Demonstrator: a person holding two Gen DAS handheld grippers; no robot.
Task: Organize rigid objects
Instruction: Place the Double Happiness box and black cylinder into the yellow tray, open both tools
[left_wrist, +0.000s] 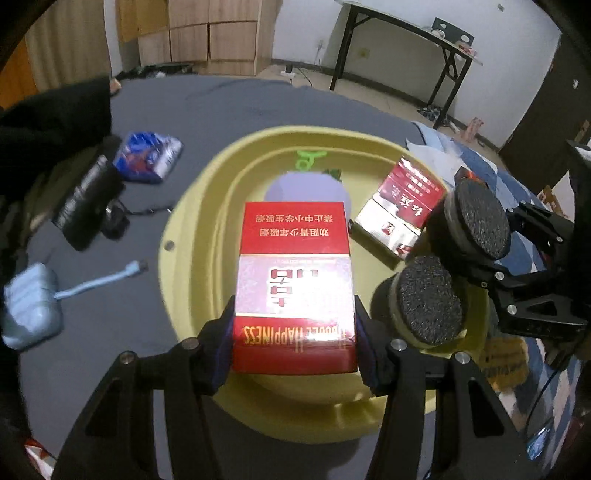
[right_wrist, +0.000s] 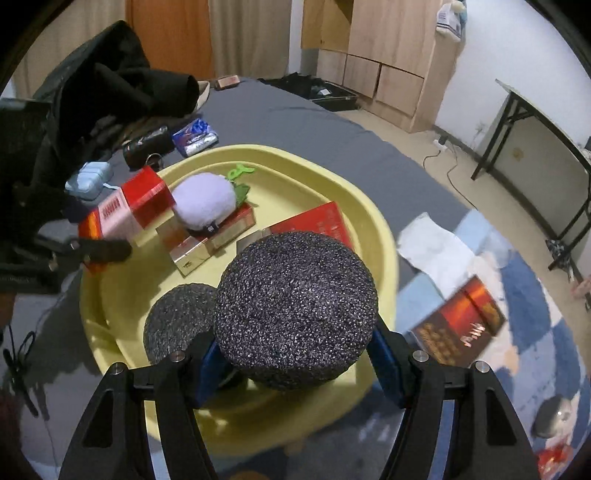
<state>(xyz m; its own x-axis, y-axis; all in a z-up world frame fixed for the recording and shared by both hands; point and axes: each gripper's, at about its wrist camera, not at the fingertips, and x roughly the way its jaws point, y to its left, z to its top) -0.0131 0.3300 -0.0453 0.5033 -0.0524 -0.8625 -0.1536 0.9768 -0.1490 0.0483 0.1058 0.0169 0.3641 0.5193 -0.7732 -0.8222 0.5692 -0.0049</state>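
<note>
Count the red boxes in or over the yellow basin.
3: the held box in the left gripper, a red-gold box under the purple plush, a third box behind the black discs. Others may be hidden.

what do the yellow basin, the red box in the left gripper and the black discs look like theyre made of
Yellow basin: likely moulded plastic, smooth with a dull sheen and a stepped rim.
Red box in the left gripper: printed card, glossy, probably film-wrapped, given its sharp edges and glare.
Black discs in the right gripper: coarse speckled faces, foam or abrasive grit; cannot tell which.
</note>
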